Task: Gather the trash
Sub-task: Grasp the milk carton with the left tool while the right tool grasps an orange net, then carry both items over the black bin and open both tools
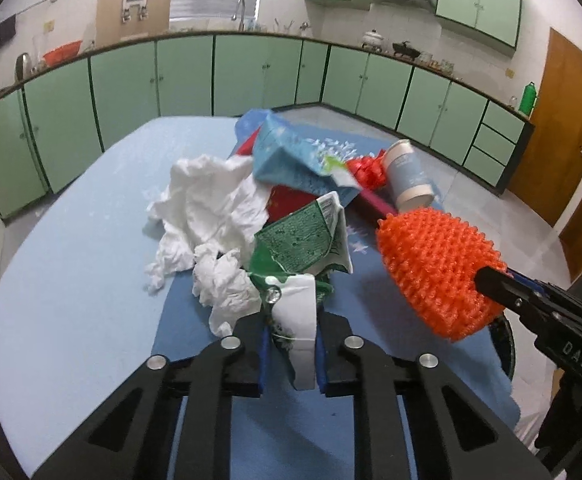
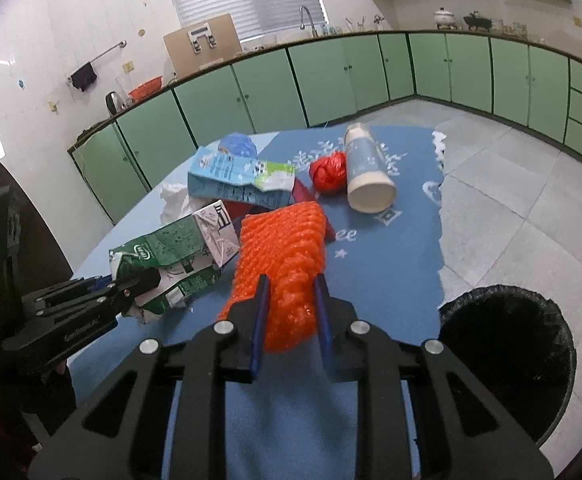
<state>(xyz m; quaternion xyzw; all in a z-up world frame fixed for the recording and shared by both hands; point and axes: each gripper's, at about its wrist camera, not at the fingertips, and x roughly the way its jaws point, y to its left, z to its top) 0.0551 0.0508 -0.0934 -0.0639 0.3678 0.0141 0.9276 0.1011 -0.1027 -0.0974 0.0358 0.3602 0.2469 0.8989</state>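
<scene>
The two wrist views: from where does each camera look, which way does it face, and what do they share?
Left wrist: sits on the left gripper, facing down over the table; its fingers clamp the green carton; right gripper at right.
Right wrist: sits on the right gripper, clamping the orange foam net; trash bin below right; left gripper at left.
Shared: carton, net, blue carton, white bottle.

At the bottom centre of the frame, the left gripper (image 1: 291, 344) clamps a crushed green carton (image 1: 303, 248). Left of it lies crumpled white tissue (image 1: 207, 208). Behind, a blue carton (image 1: 291, 156), a red plastic wad (image 1: 367, 168) and a tipped cup (image 1: 409, 174) rest on the blue cloth (image 1: 195, 320). At right, the right gripper (image 1: 491, 280) pinches orange foam netting (image 1: 435, 264).
</scene>
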